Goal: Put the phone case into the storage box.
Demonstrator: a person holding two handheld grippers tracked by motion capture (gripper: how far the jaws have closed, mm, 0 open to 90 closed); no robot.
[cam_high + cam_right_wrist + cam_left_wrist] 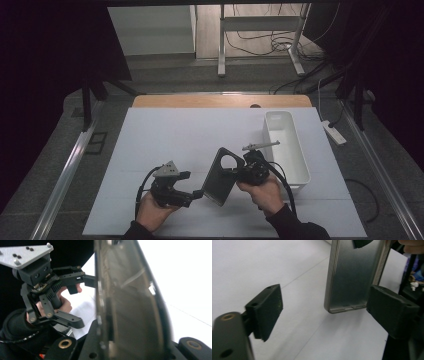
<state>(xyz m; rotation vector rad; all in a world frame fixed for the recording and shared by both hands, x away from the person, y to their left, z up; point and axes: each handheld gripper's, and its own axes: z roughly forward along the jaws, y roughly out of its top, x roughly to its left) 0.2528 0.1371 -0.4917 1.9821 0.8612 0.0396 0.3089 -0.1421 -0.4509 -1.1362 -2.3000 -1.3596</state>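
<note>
Black jaws of the left gripper (pixel 324 312) stand spread wide, their pads apart on either side of the lower end of the phone case (pixel 354 277) and not pressing it; the left pad sits well off to one side, the right pad just beside the case's bottom corner. No earlier view bears on how they came to stand so. Held up above the table (pixel 165 135), the phone case (pixel 223 176) tilts on edge between the two hands, its large round camera opening toward the top, and the right gripper (pixel 239 174) has its jaws pressed together on the upper side edge, carrying it alone. In the right gripper view the case's rim (pixel 125 302) runs straight up between that gripper's jaws, with the left gripper (pixel 75 281) open beyond it. The case looks thin, light and fairly stiff, a dark shell with a smooth, slightly glossy inner face and a raised lip; I judge it could slip or twist under a pinch on the flat face, so the firmer hold is across a long edge or at a corner, clear of the camera cut-out where the wall is weakest. Outward, a white sheet covers the table, with a white bin (pixel 286 147) standing to the right, well within reach. Beyond lie a grey floor, cables, metal stand legs and dark curtains at both sides.
</note>
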